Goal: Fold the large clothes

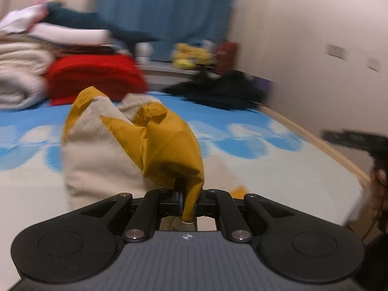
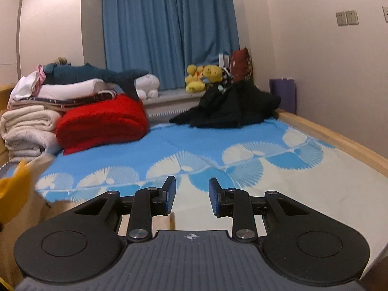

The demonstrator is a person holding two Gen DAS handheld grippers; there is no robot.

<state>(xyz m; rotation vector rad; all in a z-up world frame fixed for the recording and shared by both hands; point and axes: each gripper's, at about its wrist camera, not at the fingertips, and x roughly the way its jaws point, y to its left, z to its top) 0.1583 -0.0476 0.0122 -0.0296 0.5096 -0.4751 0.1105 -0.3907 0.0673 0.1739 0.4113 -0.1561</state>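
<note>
Only left view shows left gripper (image 1: 188,200) pinching mustard-cream garment (image 1: 135,145); right gripper (image 2: 192,195) empty.

Both wrist cameras look low along the bed (image 2: 218,140) toward the curtain (image 2: 169,29).

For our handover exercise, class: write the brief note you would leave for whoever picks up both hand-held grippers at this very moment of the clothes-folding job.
Left hand-held gripper: shut on a bunched fold of the mustard and cream garment, lifted over the bed.
Right hand-held gripper: open, nothing between its fingers, above bare bedspread.
Things: the garment hangs crumpled at the left, the black clothes lie unfolded at the far end, and the red blanket and cream blankets sit stacked far left.
Done: no fold shows yet.
Left: probably take a second corner, spread the garment flat, fold it.
</note>
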